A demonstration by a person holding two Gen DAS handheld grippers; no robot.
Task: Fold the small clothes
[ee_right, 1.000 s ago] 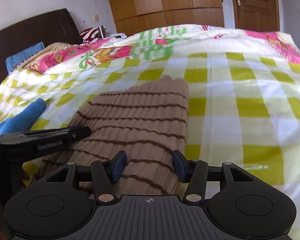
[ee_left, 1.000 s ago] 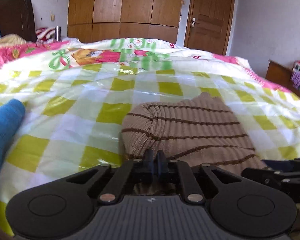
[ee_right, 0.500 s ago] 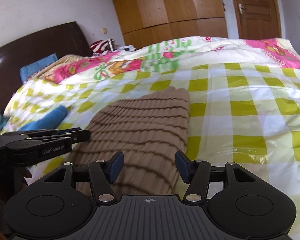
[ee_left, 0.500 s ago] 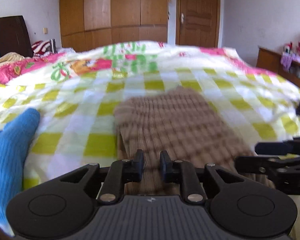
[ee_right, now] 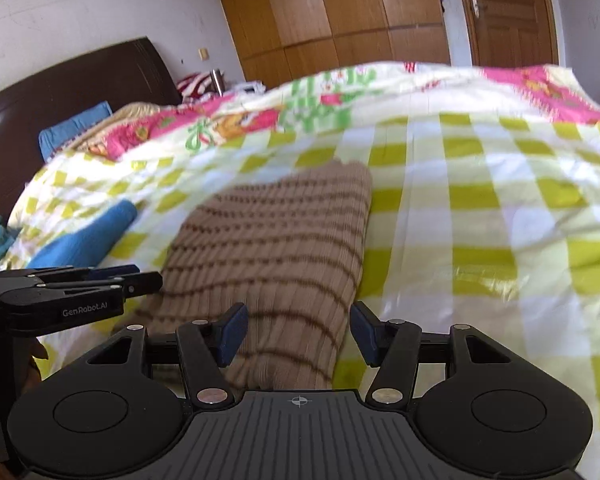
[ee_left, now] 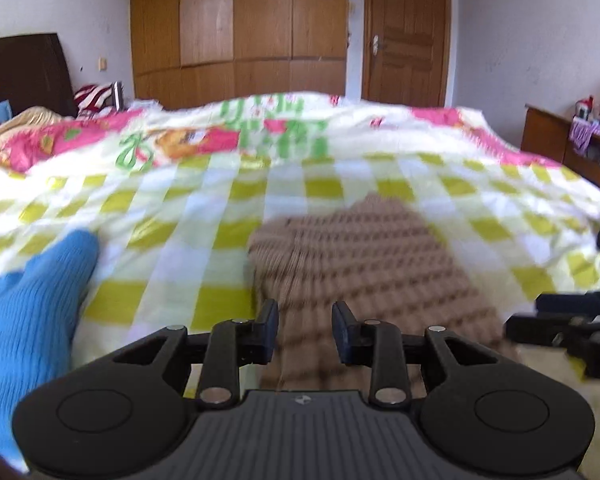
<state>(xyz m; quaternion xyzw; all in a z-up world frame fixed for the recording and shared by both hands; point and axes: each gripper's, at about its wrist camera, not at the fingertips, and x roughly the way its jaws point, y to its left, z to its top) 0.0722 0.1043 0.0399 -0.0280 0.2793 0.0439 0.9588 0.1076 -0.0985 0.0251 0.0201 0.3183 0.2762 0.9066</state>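
Note:
A tan ribbed knit garment with thin brown stripes (ee_left: 364,256) lies folded into a long strip on the checked bedspread (ee_left: 188,208); it also shows in the right wrist view (ee_right: 276,240). My left gripper (ee_left: 305,334) is open and empty above the garment's near left edge. My right gripper (ee_right: 298,334) is open and empty above its near right edge. The left gripper also shows from the side in the right wrist view (ee_right: 140,278), and the right gripper shows at the right edge of the left wrist view (ee_left: 540,320).
A blue knit item (ee_left: 32,300) lies left of the garment, also in the right wrist view (ee_right: 88,236). A dark headboard (ee_right: 72,92) stands far left, a wooden wardrobe (ee_left: 236,28) and door (ee_left: 404,36) behind. A wooden side table (ee_left: 560,144) stands right of the bed.
My left gripper has let go of the garment's edge and opened. Both grippers have pulled back and risen a little. The garment lies flat on the bed.

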